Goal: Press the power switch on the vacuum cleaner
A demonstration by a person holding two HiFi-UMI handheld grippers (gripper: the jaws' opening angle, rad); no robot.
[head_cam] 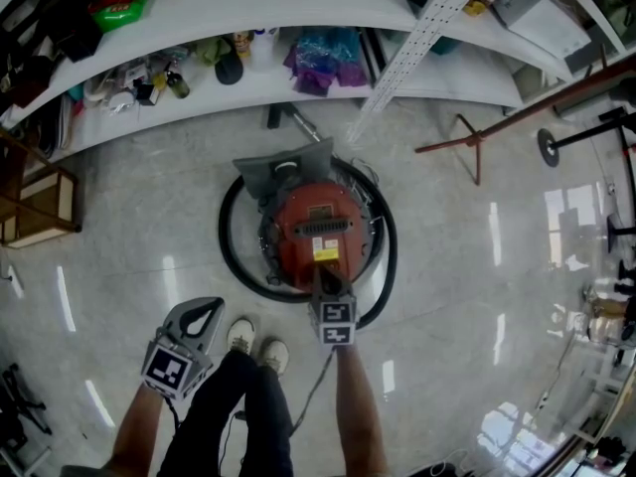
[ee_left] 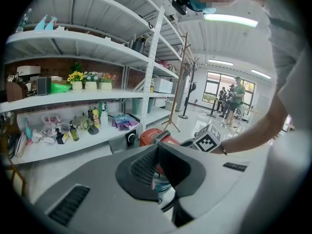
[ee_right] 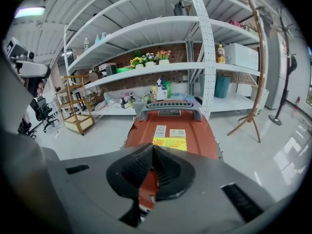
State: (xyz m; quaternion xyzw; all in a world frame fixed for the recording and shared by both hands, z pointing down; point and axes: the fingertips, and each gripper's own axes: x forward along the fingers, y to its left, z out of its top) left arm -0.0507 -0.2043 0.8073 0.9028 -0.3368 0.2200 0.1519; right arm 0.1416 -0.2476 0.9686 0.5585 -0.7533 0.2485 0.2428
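- At 6 o'clock on the vacuum cleaner (head_cam: 316,222), our right tongs (head_cam: 325,278) are pinched closed and empty, so we'd push straight down.
- Left tongs (head_cam: 206,314): closed, empty, idle.

From the head, we look steeply down on the vacuum cleaner (head_cam: 316,232). Our right gripper view faces it close up; our left sees it from farther back. All share the shelves (head_cam: 248,3).

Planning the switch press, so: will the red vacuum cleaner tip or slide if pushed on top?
Tipping seems unlikely: the vacuum cleaner looks squat and broad. A downward push probably just seats it; a slanted one might scoot it on the glossy floor.
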